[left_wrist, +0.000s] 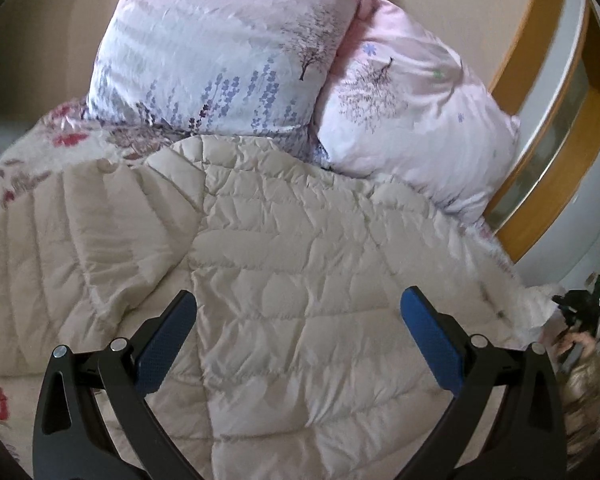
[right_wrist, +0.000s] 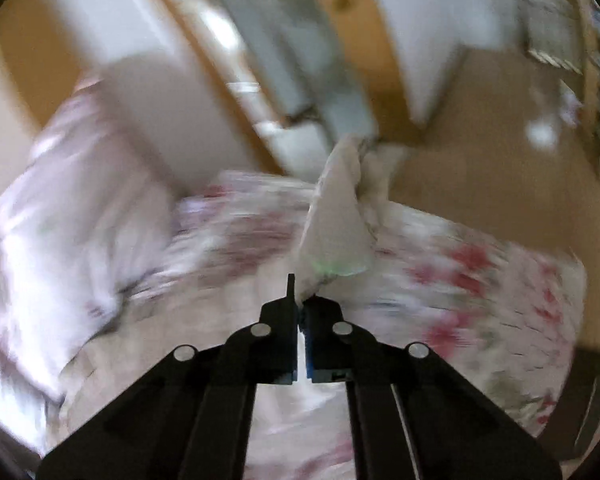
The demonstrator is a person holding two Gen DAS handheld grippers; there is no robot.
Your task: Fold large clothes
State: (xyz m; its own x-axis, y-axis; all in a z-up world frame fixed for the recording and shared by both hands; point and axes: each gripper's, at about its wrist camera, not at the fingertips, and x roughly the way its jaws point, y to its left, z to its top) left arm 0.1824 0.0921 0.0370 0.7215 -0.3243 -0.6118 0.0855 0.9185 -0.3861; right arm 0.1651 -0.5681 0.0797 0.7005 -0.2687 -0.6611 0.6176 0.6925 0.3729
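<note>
A cream quilted puffer jacket [left_wrist: 284, 248] lies spread flat on the bed, filling the middle of the left wrist view. My left gripper [left_wrist: 299, 304] hovers over its middle, open and empty, blue pads wide apart. My right gripper [right_wrist: 301, 312] is shut on a corner of the jacket [right_wrist: 336, 216], which stands up in a cream peak in front of the fingers. The right wrist view is blurred by motion. In the left wrist view the right gripper [left_wrist: 580, 308] shows at the far right edge, at the jacket's right end.
Two pink floral pillows [left_wrist: 228, 52] [left_wrist: 416, 116] lean against the beige wall at the head of the bed. A floral bedspread [right_wrist: 480, 280] lies under the jacket. A wooden door frame [left_wrist: 540, 128] and wooden floor [right_wrist: 480, 152] lie past the bed's right side.
</note>
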